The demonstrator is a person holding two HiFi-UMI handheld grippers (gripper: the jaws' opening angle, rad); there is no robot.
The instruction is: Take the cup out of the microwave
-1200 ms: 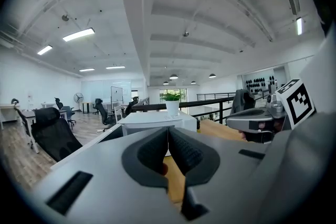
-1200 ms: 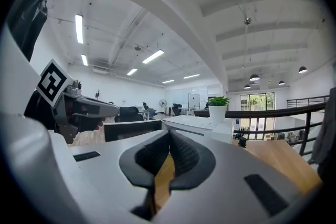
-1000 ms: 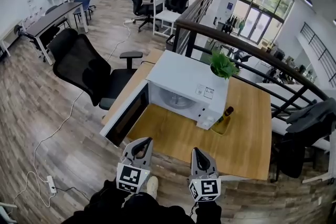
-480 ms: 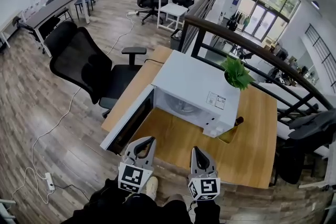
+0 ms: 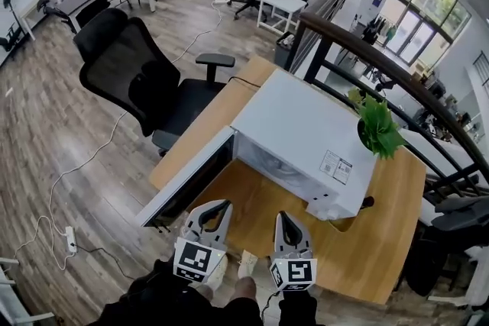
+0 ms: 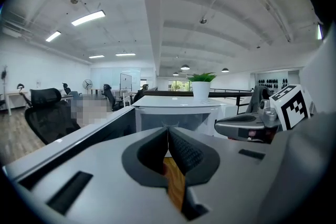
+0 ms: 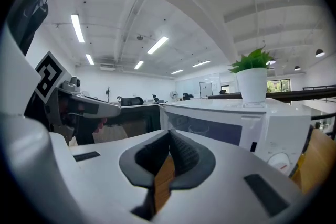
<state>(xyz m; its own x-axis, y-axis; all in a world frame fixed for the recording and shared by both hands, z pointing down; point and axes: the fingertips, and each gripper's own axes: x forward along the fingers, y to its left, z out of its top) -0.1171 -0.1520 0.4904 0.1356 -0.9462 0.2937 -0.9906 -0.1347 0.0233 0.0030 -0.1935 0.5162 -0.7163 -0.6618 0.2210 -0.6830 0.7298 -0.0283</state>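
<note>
Head view: a white microwave (image 5: pixel 306 135) sits on a wooden desk (image 5: pixel 374 248), with its door (image 5: pixel 183 181) swung open to the left and reaching past the desk's left edge. A potted plant (image 5: pixel 376 130) stands on the far right corner of the microwave's top. A black chair (image 5: pixel 134 80) stands on the floor to the far left of the desk. The left gripper (image 5: pixel 220 205) and the right gripper (image 5: pixel 283 217) are held side by side at the desk's near edge, both pointing towards the open front and well apart from it. A pale round shape shows inside the cavity, but I cannot tell here whether it is the cup.

Left gripper view: the jaws are pressed together with nothing between them, and only the desk's wood shows below the pads. Beyond them are the open door on the left and the microwave with the plant on top. The right gripper (image 6: pixel 224 124) is level with this one on the right.

Right gripper view: the jaws are likewise closed on nothing, with desk wood visible beneath. The microwave's front fills the right half, its control panel at the right end. The cup (image 7: pixel 198 128) shows faintly as a pale shape inside the cavity, far from both grippers. The left gripper (image 7: pixel 111 109) is on the left, in front of the dark door.
</note>
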